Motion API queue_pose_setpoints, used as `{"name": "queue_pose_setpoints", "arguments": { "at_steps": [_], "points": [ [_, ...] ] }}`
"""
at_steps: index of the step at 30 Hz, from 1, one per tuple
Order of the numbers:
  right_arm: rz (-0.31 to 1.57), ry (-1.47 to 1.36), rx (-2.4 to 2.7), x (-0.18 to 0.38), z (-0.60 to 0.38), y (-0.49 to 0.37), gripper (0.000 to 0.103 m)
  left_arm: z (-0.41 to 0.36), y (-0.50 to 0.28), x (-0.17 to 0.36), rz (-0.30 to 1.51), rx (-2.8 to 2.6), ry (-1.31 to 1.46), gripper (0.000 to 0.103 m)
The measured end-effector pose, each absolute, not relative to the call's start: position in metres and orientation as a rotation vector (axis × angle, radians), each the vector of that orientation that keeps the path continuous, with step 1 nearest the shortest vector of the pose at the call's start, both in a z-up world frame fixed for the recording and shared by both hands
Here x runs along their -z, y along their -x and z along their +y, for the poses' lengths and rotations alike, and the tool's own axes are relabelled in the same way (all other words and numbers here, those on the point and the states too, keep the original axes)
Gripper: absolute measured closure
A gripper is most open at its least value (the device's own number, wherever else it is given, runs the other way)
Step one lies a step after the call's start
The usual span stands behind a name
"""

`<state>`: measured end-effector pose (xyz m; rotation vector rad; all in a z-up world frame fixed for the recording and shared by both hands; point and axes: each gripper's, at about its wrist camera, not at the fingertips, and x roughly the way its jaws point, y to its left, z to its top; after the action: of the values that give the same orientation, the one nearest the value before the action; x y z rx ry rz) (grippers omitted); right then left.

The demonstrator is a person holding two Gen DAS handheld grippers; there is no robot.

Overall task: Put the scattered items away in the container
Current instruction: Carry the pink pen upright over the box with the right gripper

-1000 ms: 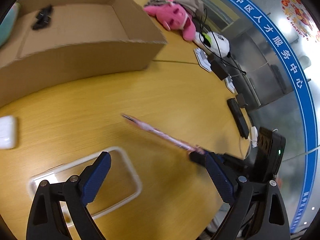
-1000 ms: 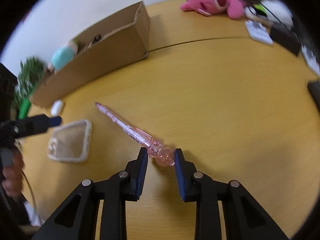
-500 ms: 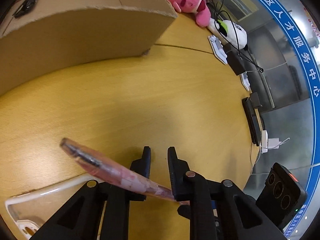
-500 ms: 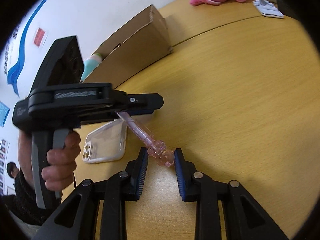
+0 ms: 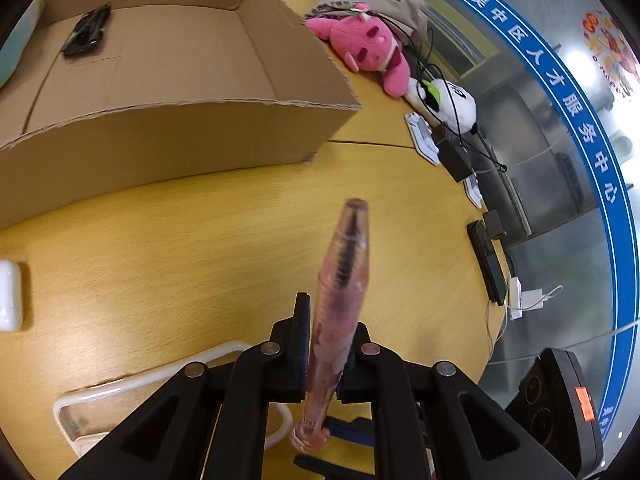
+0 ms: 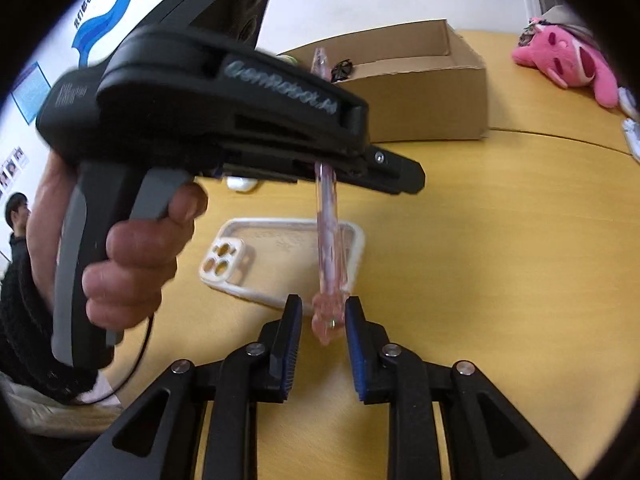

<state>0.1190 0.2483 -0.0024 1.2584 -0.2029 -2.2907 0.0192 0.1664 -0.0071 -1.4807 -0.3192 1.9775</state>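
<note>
While my left gripper (image 5: pixel 325 354) clamped the pink pen (image 5: pixel 340 300) mid-frame, my right gripper (image 6: pixel 320 322) stood slightly open around its end.

Left gripper (image 5: pixel 324 344) has its jaws clamped on the pink pen (image 5: pixel 340 304), tip sticking up over the wooden table (image 5: pixel 180 248), toward the cardboard box (image 5: pixel 160 136).
</note>
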Motion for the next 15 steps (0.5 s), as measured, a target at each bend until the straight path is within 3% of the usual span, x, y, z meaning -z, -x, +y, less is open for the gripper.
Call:
{"name": "queue_pose_setpoints", "arguments": {
  "at_steps": [7,15],
  "points": [
    [-0.187,-1.258,2.276,-0.001,0.229,-0.109,0.087,0.142,-0.018,0.003,-0.397,-1.986,1.432,0.094],
    [-0.353,-1.294,2.246,-0.001,0.229,-0.095,0.087,0.129,-0.017,-0.003,-0.424,-2.032,1.376,0.091]
  ]
}}
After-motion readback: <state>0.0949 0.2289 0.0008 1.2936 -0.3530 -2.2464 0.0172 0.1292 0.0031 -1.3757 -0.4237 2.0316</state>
